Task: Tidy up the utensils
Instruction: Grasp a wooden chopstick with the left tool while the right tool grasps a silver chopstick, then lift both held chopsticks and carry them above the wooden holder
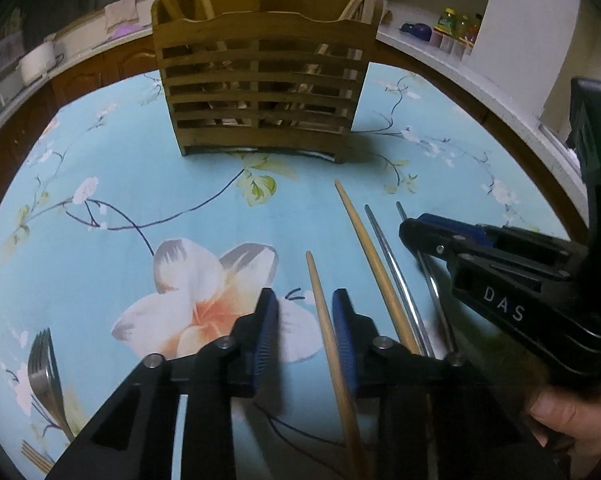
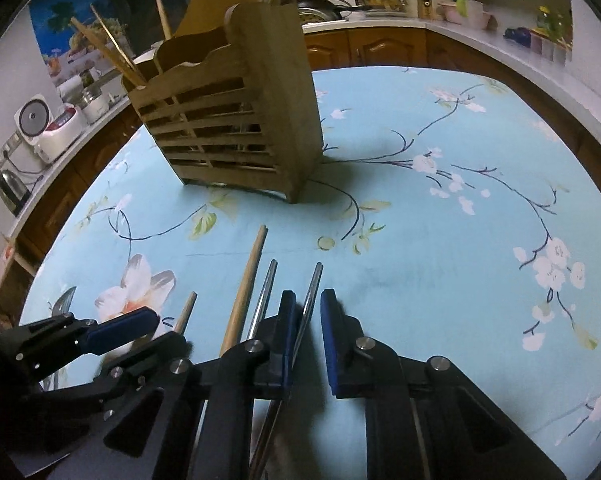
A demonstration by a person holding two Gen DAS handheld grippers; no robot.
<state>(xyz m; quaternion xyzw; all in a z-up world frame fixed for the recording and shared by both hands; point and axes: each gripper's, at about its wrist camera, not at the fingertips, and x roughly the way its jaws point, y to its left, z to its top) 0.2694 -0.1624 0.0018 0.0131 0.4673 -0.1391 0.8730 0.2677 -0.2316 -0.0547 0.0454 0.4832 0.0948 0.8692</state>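
While both chopsticks lie lengthwise along my reach, pointing toward the wooden caddy (image 1: 260, 84) ahead, my left gripper (image 1: 306, 340) straddles the wooden chopstick (image 1: 324, 320), narrowed but not yet pinching, and my right gripper (image 2: 308, 340) brackets the steel chopstick (image 2: 310, 296) on the counter (image 2: 420, 240), likewise unclamped.

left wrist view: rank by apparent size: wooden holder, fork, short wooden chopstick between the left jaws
1. wooden holder, clearly largest.
2. short wooden chopstick and fork: unsure. The chopstick shows longer, but it runs close under the camera, and the fork sits at the distorted frame edge with its handle cut off.
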